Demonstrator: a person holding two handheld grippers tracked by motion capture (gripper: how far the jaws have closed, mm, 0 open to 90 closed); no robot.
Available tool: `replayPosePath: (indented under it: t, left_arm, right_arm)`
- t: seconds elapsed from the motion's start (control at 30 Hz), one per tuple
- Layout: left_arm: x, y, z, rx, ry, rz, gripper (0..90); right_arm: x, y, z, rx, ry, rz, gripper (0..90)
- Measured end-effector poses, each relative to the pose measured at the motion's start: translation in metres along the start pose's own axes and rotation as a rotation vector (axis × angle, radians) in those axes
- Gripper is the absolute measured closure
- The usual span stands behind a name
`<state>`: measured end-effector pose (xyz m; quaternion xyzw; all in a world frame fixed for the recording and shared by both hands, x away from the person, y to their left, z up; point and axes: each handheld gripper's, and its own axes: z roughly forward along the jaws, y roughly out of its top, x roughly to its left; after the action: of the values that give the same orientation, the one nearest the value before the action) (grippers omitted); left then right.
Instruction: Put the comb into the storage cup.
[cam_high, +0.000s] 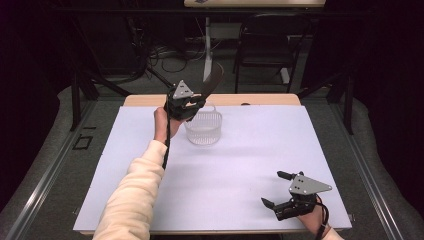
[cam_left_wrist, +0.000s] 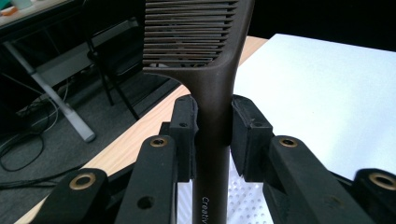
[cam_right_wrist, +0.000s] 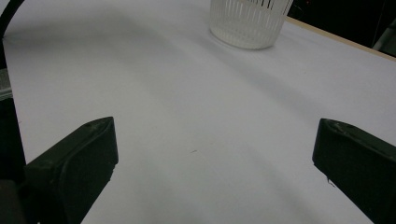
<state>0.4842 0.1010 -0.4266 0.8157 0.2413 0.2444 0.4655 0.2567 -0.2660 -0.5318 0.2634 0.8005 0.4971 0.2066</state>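
White mat (cam_high: 240, 165): left tool (cam_left_wrist: 212, 126) clamps comb (cam_left_wrist: 212, 88), teeth cut off at top.

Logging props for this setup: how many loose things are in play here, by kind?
Comb: 1, clamped in the left gripper
White slotted basket: 1, on the white board
Total: 2

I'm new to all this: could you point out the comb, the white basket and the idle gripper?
comb (cam_left_wrist: 212, 116), left gripper view, its handle.
white basket (cam_high: 203, 131), high view, its side wall.
right gripper (cam_high: 274, 189), high view, between its fingertips.
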Motion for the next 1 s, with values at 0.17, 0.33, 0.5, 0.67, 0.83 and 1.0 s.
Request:
replayPosePath:
  t: [0.17,0.33,0.5,0.67,0.83,1.0]
  left_arm:
    - [-0.001,0.0,0.002,-0.005,-0.012,0.016,72.1]
    - [-0.003,0.0,0.005,-0.009,-0.022,0.036,72.1]
    - [-0.003,-0.002,0.007,-0.02,-0.041,0.068,72.1]
    - [-0.001,-0.005,0.01,-0.022,-0.052,0.088,72.1]
    - [0.0,-0.009,0.013,-0.017,-0.066,0.095,72.1]
    - [0.002,-0.013,0.014,-0.019,-0.071,0.101,72.1]
  right_arm:
    - [0.0,0.0,0.0,-0.001,-0.002,-0.002,0.0]
    - [0.0,0.0,-0.001,0.001,-0.002,-0.001,0.0]
    - [0.0,0.0,-0.001,0.001,-0.002,0.0,0.0]
    - [0.0,0.0,-0.001,0.002,0.002,0.002,0.0]
    - [0.0,0.0,-0.001,0.003,0.001,0.004,0.0]
    - [0.0,0.0,-0.001,0.004,0.002,0.004,0.0]
